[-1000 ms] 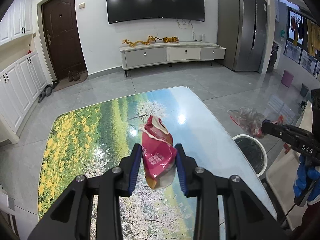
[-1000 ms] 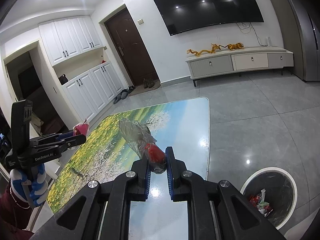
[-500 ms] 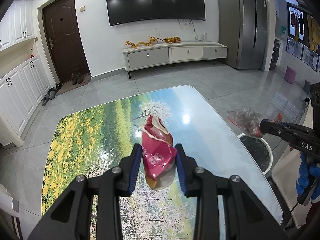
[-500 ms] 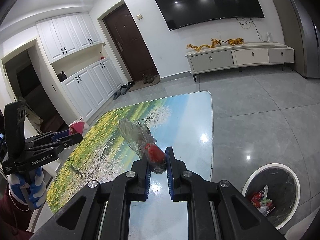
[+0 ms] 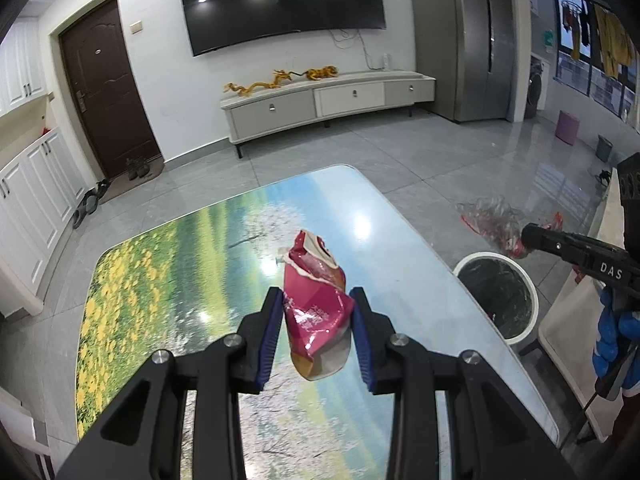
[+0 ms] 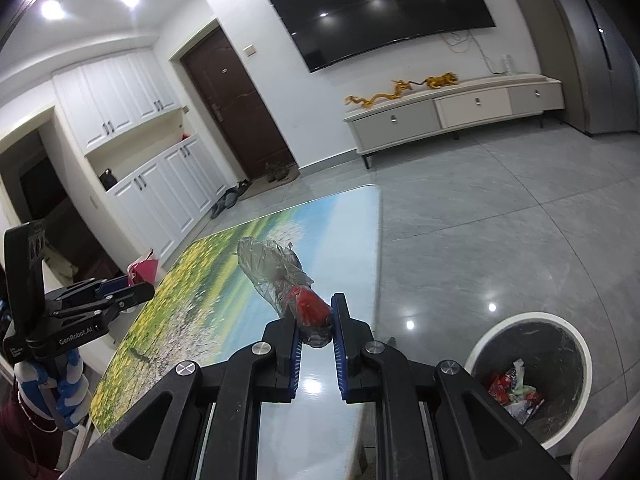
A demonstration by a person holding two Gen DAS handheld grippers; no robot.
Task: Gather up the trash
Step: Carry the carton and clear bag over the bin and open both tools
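Note:
My left gripper (image 5: 316, 304) is shut on a crumpled pink snack bag (image 5: 314, 288) and holds it above the table with the landscape print (image 5: 168, 280). My right gripper (image 6: 314, 316) is shut on a clear plastic bag with a red piece inside (image 6: 280, 276), held near the table's right edge. In the left wrist view the right gripper (image 5: 528, 238) and its plastic bag (image 5: 490, 220) hang just beyond the white trash bin (image 5: 498, 296). The bin (image 6: 532, 376) holds several wrappers. The left gripper (image 6: 140, 292) shows at the left of the right wrist view.
A TV cabinet (image 5: 328, 100) stands along the far wall under a large TV (image 5: 280, 0). A grey fridge (image 5: 480, 40) is at the back right. White cupboards (image 6: 160, 168) and a brown door (image 6: 236, 108) line the left. A beige seat (image 5: 568, 320) stands beside the bin.
Both grippers have shifted right toward the bin, still holding their trash. The table edge and bin have slid left in both views.

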